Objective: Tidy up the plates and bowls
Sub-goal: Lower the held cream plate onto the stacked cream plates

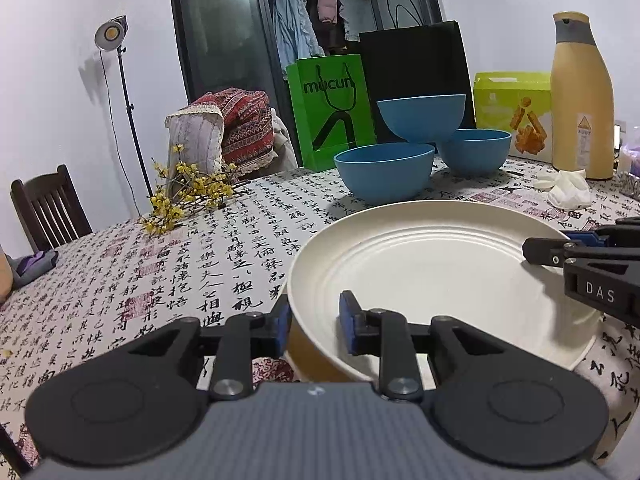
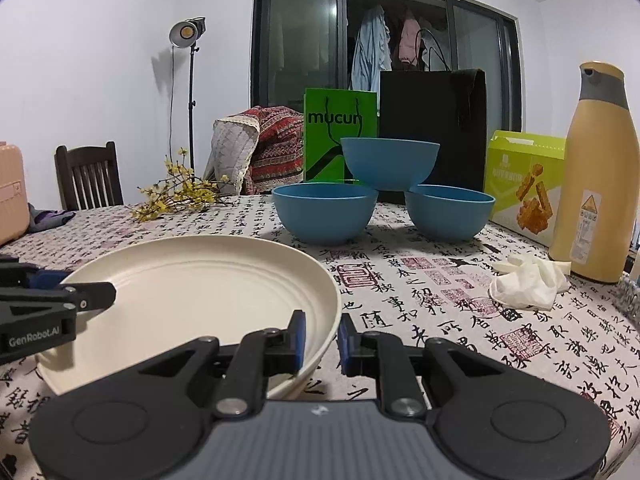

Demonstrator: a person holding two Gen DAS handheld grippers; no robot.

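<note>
Left gripper straddles the near-left rim of the plate: one pad outside against the rim, one inside over the dish. Jaws are narrow, but I can't tell if the inner pad actually presses. Right gripper is on the opposite rim, jaws nearly closed and clamped on it, with one pad inside and one outside. Each gripper shows at the edge of the other's view, reaching in over the plate.

The plate is cream, ridged and empty, sitting in front of me over the calligraphy cloth. Its tan underside shows by my left pad. I can't tell if it's clear of the cloth.

Three blue bowls are behind the plate, well apart from it: two upright on the cloth side by side, the third resting on their rims.

Behind them stand a green bag and a black bag. To the right are a box, a yellow bottle and a white wad. Flowers lie far left.
</note>
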